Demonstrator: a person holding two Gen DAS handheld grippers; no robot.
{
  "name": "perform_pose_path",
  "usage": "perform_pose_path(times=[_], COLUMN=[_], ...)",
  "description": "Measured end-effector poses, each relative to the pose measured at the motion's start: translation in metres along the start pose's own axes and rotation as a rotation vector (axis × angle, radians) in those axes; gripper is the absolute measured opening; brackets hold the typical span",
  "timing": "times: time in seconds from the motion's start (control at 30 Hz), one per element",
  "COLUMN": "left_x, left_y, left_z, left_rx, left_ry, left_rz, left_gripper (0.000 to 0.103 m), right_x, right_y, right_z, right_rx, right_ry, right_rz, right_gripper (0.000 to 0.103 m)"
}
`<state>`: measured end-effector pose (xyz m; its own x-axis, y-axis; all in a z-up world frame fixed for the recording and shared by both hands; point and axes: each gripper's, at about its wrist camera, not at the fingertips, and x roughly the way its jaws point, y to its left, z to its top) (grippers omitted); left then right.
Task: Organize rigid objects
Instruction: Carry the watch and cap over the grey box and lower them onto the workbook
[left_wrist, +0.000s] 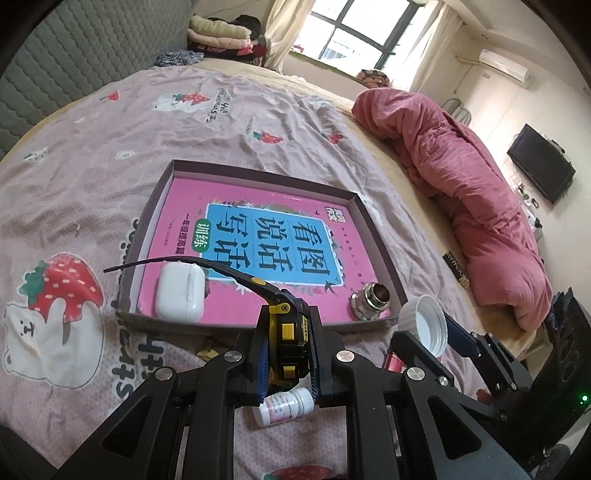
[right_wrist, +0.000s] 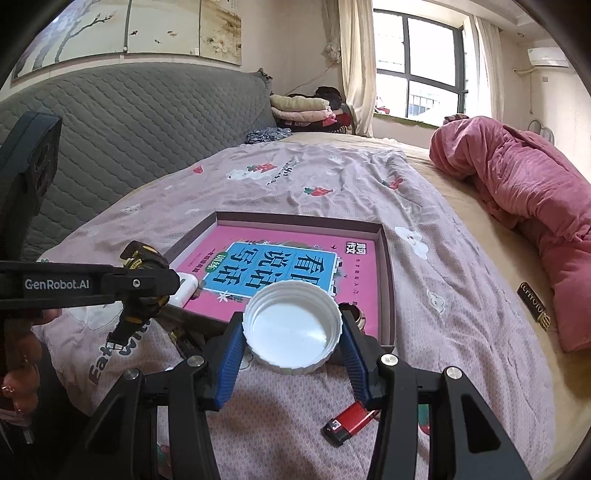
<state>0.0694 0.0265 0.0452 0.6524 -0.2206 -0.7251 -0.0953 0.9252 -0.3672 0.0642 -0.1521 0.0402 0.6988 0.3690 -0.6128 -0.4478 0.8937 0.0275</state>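
I hold the saw (left_wrist: 286, 332) tight in my left tongs (left_wrist: 288, 354) and the cap (right_wrist: 291, 326) half-wide in my right tongs (right_wrist: 291, 354), both just before the tray (right_wrist: 388, 280); next I must carry them over its near wall and release.

- Black-and-yellow tape measure (left_wrist: 290, 341), clamped upright off the bedspread, its dark blade curving left over the tray's near edge.
- White ribbed jar lid (right_wrist: 293, 328), held hollow side up at the tray's near right corner.
- Shallow cardboard tray (left_wrist: 373, 221) with a pink book: white earbud case (left_wrist: 181, 291) near left, metal fitting (left_wrist: 371, 300) near right.
- White pill bottle (left_wrist: 284, 406) on its side, nearest.
- Red lighter (right_wrist: 351, 421) flat, near right.
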Motion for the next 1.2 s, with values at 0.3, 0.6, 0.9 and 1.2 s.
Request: perform_pose_path(times=[0.3, 0.6, 0.9, 1.2], left_x=[0.009, 0.014, 0.029, 0.041], left_y=[0.006, 0.005, 0.002, -0.006], left_z=[0.011, 0.022, 0.038, 0.047], left_rx=[0.005, 0.042, 0.063, 0.122], left_ry=[-0.007, -0.027, -0.029, -0.052], left_rz=[-0.01, 0.0, -0.012, 0.021], left_gripper=[0.017, 0.017, 0.017, 0.017], right_x=[0.002, 0.011, 0.02, 0.031], right_y=[0.003, 0.001, 0.002, 0.002], right_z=[0.008, 0.016, 0.032, 0.042], right_rx=[-0.008, 0.015, 0.03, 0.041], right_ry=[-0.006, 0.004, -0.009, -0.009], right_rz=[-0.03, -0.046, -0.067, -0.089], right_gripper=[0.049, 0.049, 0.049, 0.049])
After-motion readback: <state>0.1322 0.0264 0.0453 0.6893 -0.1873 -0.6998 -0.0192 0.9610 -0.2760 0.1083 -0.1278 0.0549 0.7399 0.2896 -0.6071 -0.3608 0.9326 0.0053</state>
